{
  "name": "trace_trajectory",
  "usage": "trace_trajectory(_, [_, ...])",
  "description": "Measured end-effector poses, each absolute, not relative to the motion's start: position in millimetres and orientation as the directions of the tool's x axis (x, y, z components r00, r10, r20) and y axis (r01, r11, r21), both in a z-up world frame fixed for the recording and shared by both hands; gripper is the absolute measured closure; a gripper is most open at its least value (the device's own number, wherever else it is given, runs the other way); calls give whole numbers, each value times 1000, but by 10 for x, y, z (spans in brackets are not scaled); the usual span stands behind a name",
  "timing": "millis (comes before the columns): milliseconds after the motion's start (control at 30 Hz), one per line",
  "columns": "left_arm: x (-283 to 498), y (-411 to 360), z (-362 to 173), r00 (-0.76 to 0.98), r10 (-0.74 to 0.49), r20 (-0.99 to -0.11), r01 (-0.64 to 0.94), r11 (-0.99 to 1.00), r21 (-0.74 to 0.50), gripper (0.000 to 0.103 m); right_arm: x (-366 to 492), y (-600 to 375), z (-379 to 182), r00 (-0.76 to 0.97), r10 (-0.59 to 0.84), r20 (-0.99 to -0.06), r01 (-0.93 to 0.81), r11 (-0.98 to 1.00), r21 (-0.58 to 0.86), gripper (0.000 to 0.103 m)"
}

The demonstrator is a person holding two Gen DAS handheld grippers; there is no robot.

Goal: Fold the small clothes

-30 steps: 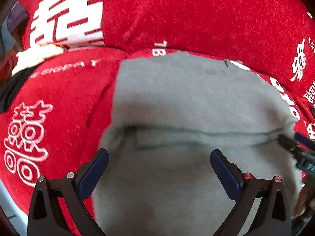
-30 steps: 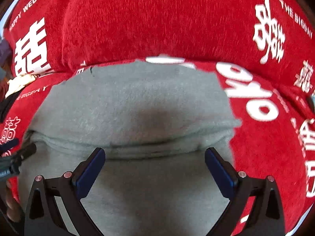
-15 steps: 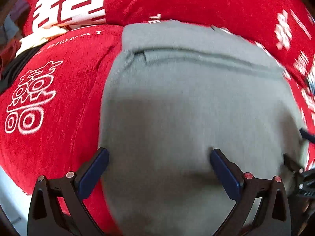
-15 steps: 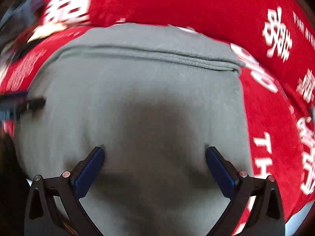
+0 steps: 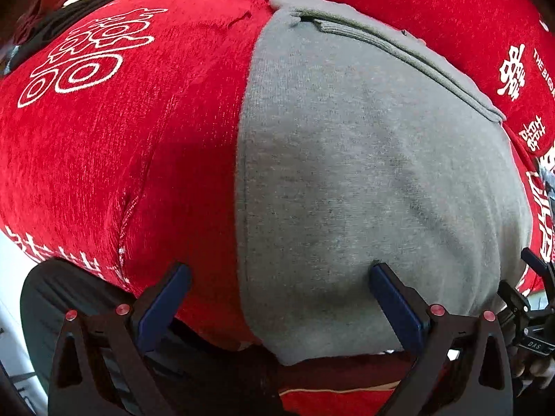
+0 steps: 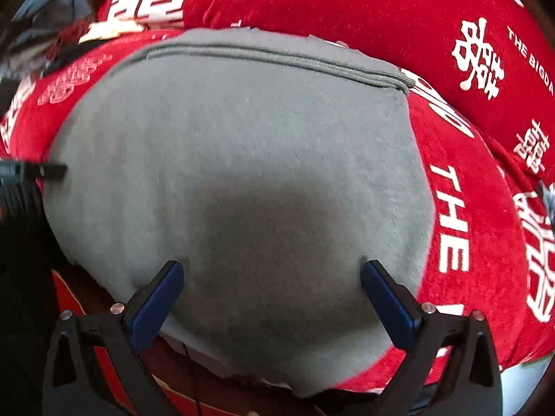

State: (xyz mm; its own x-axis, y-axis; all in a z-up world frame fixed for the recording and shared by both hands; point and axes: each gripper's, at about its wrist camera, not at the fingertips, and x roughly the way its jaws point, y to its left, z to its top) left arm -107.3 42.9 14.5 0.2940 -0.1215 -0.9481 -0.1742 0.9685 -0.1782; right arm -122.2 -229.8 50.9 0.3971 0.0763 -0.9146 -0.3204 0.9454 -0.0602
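Left wrist view shows the left gripper [image 5: 275, 279] with its 2 fingers spread wide and empty over a grey garment [image 5: 374, 173] lying flat on a red cushion [image 5: 121, 138]. The right gripper [image 6: 272, 275] is likewise spread and holding nothing, low over the same garment [image 6: 242, 173]. The knit looks soft, light and limp, so it will likely sag; pinching the near hem corners seems best. That near edge drops out of sight below the cushion front, and the layers under the far seam [image 6: 277, 57] cannot be made out.
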Motion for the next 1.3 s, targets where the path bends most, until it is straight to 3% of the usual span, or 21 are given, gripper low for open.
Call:
trace_trajectory(100, [-1113,432,176,314,-122,-942,-171,968,-183,18,-1209,-2309,486,410,58,-910,-313,946,-81,1])
trace_trajectory(167, [-1159,475,218,327,-111,-938,-165,971,-173,38,-1210,-2408,478,415,23,-910,-293,950,-110,1])
trace_trajectory(467, [-1270,559,293,268,-71,-961,-194,973,-126,41,-1282,-2729,645,436,30,-899,-232,969,-80,1])
trace_trajectory(600, [-1213,399,627,379,-79,-922,-170,974,-153,40,-1219,-2431,705,465,96,-880,-311,948,-60,1])
trace_trajectory(633, [-1155,332,666,393,-96,-914,-162,972,-172,36,-1196,-2319,680,463,105,-880,-338,939,-66,1])
trace_trajectory(667, [-1094,251,684,399,-110,-910,-151,971,-183,24,-1175,-2217,645,462,109,-880,-361,930,-75,1])
trace_trajectory(833, [-767,-346,472,377,-71,-924,-7,997,-79,20,-1180,-2040,432,450,97,-888,-418,901,-113,1])
trace_trajectory(933, [-803,-261,313,379,3,-925,-33,999,-10,0,-1267,-2239,406,451,79,-889,-408,904,-127,1])
trace_trajectory(1033, [-883,-63,257,357,-39,-933,-54,997,-63,0,-1377,-2515,372,442,51,-896,-374,918,-132,1])
trace_trajectory(1133, [-992,82,283,323,32,-946,-84,996,5,0,-1446,-2720,390,434,13,-901,-339,929,-150,1])
trace_trajectory(1200, [-1083,234,340,336,23,-942,-117,993,-18,0,-1447,-2873,392,413,-26,-911,-286,945,-156,1])
trace_trajectory(1300, [-1146,467,411,360,2,-933,-193,978,-72,0,-1442,-3133,490,428,4,-904,-186,979,-84,1])
